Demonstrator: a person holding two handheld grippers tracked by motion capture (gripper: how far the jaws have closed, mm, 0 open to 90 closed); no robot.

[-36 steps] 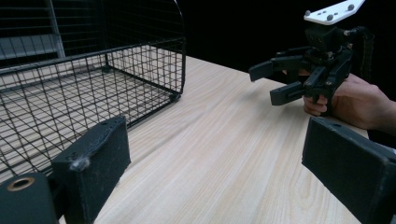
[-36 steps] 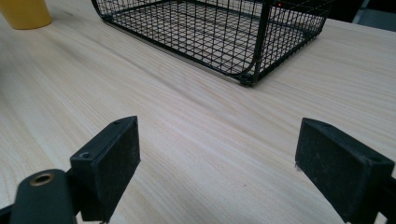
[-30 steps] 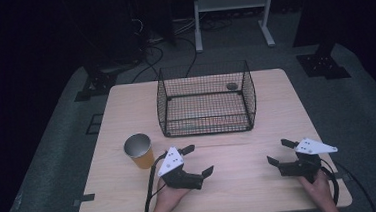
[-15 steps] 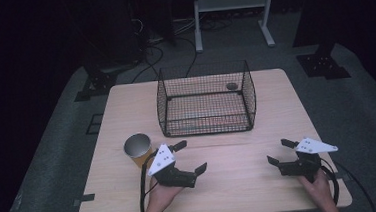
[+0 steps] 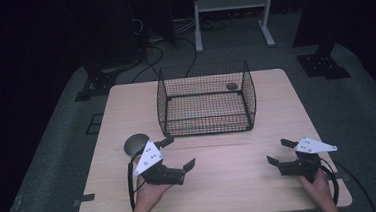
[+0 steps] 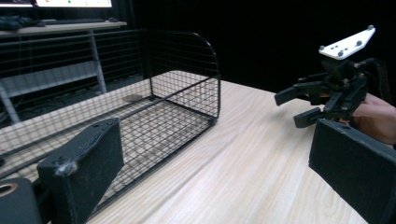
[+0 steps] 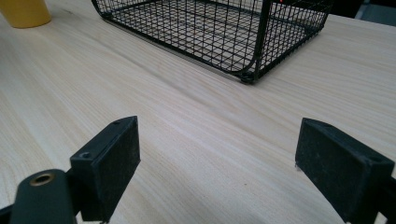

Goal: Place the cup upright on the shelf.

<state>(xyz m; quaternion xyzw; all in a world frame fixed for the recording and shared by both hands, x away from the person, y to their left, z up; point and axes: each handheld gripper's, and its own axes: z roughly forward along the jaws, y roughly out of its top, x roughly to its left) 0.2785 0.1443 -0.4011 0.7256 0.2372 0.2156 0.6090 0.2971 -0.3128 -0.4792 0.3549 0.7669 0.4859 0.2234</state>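
Observation:
A black wire basket [image 5: 204, 110] stands at the middle back of the wooden table [image 5: 231, 183], with a small dark round object [image 5: 232, 86] on its floor. A yellow cup [image 5: 134, 144] stands at the front left, partly hidden by my left gripper [image 5: 179, 151]. That gripper is open, holds nothing, and hovers just right of the cup. My right gripper [image 5: 278, 151] is open and empty near the front right edge. In the left gripper view, my open left gripper [image 6: 219, 186] faces the basket [image 6: 187, 98] and the right gripper [image 6: 292, 109]. The right gripper view has my open right gripper [image 7: 219, 163], the basket [image 7: 233, 32] and the cup [image 7: 25, 11].
Bare wood lies between the two grippers and in front of the basket. A white metal stand [image 5: 229, 3] and dark equipment bases [image 5: 323, 66] are on the grey floor behind the table. Cables trail from both grippers over the front edge.
My left gripper has moved left and slightly back, ending beside the cup and partly covering it. The right gripper has stayed nearly still.

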